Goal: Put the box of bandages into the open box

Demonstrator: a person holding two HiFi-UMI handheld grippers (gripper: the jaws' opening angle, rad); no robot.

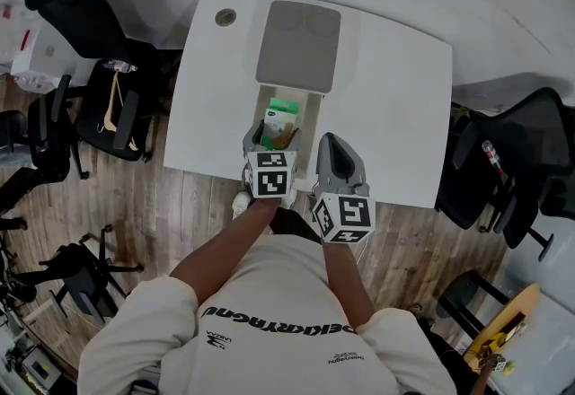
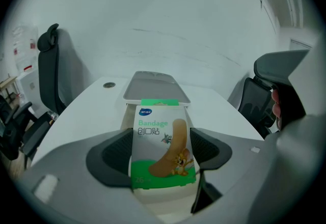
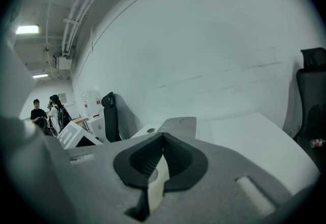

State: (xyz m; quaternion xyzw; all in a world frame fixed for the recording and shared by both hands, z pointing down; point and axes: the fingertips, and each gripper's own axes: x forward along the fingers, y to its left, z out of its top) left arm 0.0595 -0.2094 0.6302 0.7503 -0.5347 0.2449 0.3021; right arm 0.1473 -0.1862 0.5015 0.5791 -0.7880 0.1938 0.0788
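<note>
A: Head view first: looking down onto the white table (image 1: 395, 97), with the open box (image 1: 311, 119) lying at the near edge and its grey lid (image 1: 299, 45) folded back flat on the far side.

B: Checking both claws against that open box?

A: Yes. Starting with the left gripper (image 1: 271, 144): reaching in over the open box's near wall and clamping firmly on the box of bandages (image 1: 282, 115). Confirming it in the left gripper view (image 2: 163, 161): pressing a pad against each side of the box of bandages (image 2: 162, 139). Then the right gripper (image 1: 331, 144): hovering just beside the open box's right wall, pinching closed on nothing, meeting tip to tip in its own view (image 3: 163, 139).

B: And locating the box of bandages exactly?

A: Hanging over the open box's cavity, nearer the left wall than the right. Pointing its long axis away from the claw toward the lid's hinge edge, and facing its printed side back at the gripper's camera. Not telling, from either view, whether touching the open box's floor or floating above it.

B: Judging the coming move, then?

A: Probably calling only for lowering straight down and releasing, with no sideways travel. Minding the left wall, being so near it.
</note>
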